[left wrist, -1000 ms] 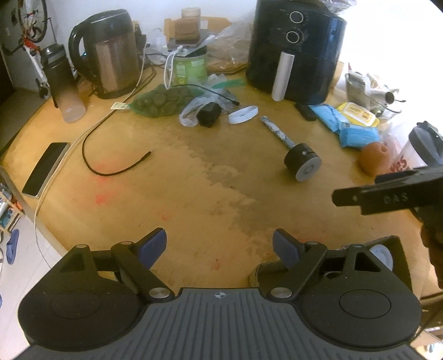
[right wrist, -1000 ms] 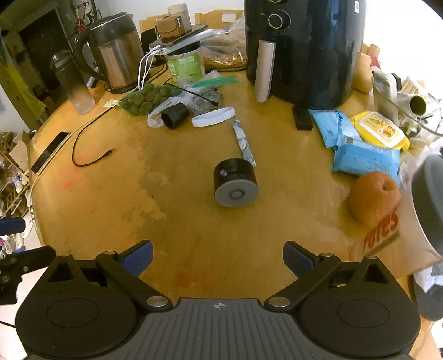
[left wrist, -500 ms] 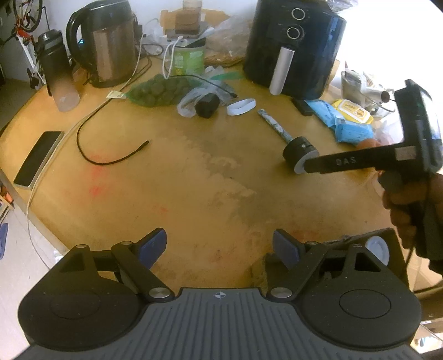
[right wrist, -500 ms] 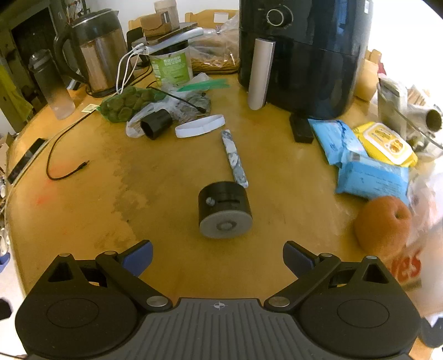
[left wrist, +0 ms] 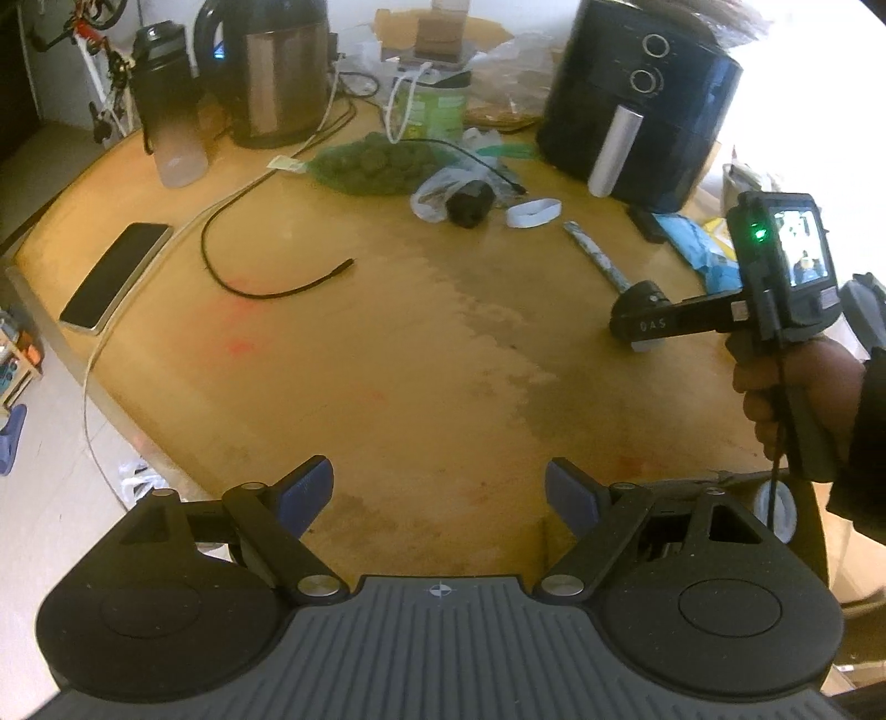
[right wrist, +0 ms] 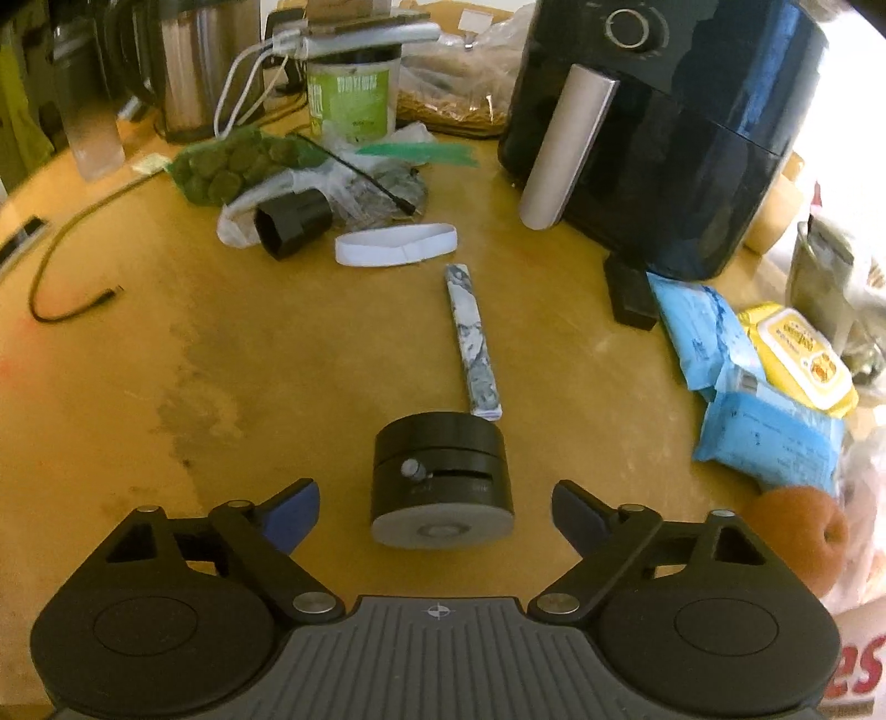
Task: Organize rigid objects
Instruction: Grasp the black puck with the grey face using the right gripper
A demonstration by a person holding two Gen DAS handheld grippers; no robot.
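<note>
Your right gripper (right wrist: 436,512) has its jaws spread wide and empty, and the short black cylinder with a grey end face (right wrist: 441,479) lies directly ahead between the blue fingertips (right wrist: 293,512), untouched. It rests on its side on the wooden table (right wrist: 221,360), towards the right edge, axis pointing at you, a marbled stick (right wrist: 472,340) at its far end. Your left gripper (left wrist: 439,490), likewise spread and empty, hangs well apart over the near edge, so the right hand is nearer.

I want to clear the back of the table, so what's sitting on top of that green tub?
A flat silver device lies across the green tub, with white cables plugged into its left end. A brown boxy item sits on it, mostly cropped. The tub's lid is hidden.
</note>
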